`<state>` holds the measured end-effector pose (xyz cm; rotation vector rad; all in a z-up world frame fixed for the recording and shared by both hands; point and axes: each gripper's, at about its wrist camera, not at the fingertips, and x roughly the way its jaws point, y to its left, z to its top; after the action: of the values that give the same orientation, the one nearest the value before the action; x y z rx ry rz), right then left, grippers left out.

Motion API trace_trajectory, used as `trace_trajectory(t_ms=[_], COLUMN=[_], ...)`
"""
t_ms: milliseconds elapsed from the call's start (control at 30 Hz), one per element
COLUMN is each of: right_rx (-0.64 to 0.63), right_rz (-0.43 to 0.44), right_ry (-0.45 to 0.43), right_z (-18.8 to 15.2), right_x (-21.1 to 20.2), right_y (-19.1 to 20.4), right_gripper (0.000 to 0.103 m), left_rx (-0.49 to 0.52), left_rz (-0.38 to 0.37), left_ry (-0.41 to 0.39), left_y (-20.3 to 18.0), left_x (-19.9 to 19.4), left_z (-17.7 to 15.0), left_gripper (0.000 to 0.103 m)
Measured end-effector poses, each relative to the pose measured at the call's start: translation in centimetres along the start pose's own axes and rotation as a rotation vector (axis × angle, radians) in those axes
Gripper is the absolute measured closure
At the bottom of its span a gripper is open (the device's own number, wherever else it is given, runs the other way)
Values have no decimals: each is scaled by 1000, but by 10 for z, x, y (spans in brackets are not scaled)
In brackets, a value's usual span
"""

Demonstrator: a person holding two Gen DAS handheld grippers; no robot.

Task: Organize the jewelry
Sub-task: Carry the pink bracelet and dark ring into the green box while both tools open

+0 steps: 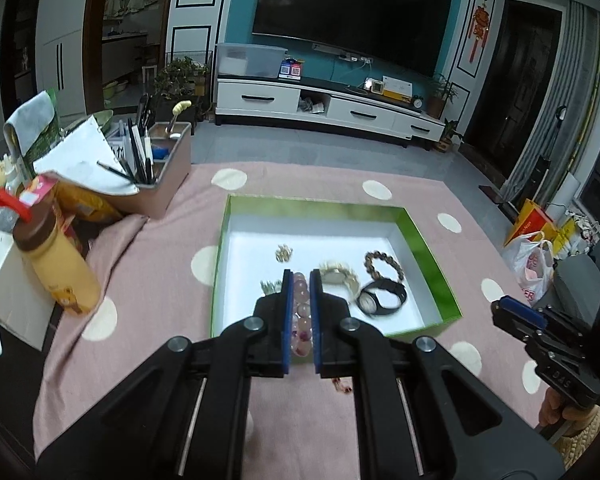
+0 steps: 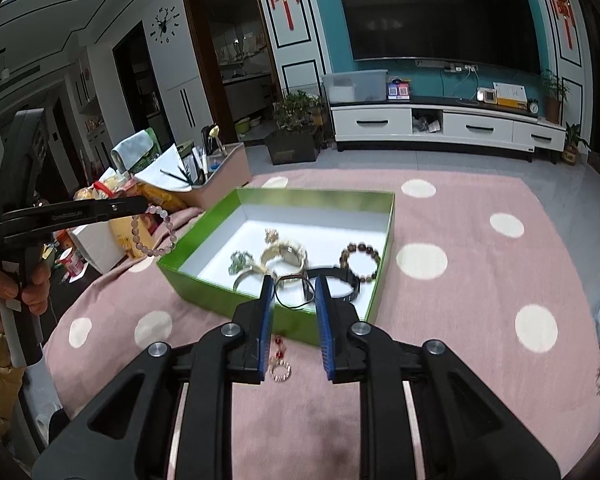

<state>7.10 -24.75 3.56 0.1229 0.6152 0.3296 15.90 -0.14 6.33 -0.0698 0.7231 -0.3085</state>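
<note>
Left fingers [image 1: 287,312] clench one pink bracelet [image 1: 302,312]; right fingers [image 2: 265,320] stand apart near one green box [image 2: 204,284] holding two watches [image 1: 382,300].

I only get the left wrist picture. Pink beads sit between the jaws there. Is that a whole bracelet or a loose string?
Observer: A whole loop. The pink bead bracelet dangles from the left gripper, clear of the cloth.
Operator: Is it over the green box?
Observer: From the right wrist it shows left of the green box, beside its near corner.
Operator: Anything left outside?
Observer: A red-and-gold trinket lies on the pink cloth before the box.
</note>
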Motion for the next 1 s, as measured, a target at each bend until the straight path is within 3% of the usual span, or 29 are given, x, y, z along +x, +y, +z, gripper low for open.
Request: trace_trajectory(t_ms=[567, 1000], right_rx=[6, 85], right_rz=[-4, 10], right_ry=[17, 140], right_z=[49, 55], right_x=[59, 124], right_y=[-8, -24], right_gripper=[83, 83], left_rx=[11, -37], left_rz=[50, 74], left_ry=[38, 140], left_y=[7, 24], left_x=[61, 122], left_z=[43, 39], left_gripper=[96, 96])
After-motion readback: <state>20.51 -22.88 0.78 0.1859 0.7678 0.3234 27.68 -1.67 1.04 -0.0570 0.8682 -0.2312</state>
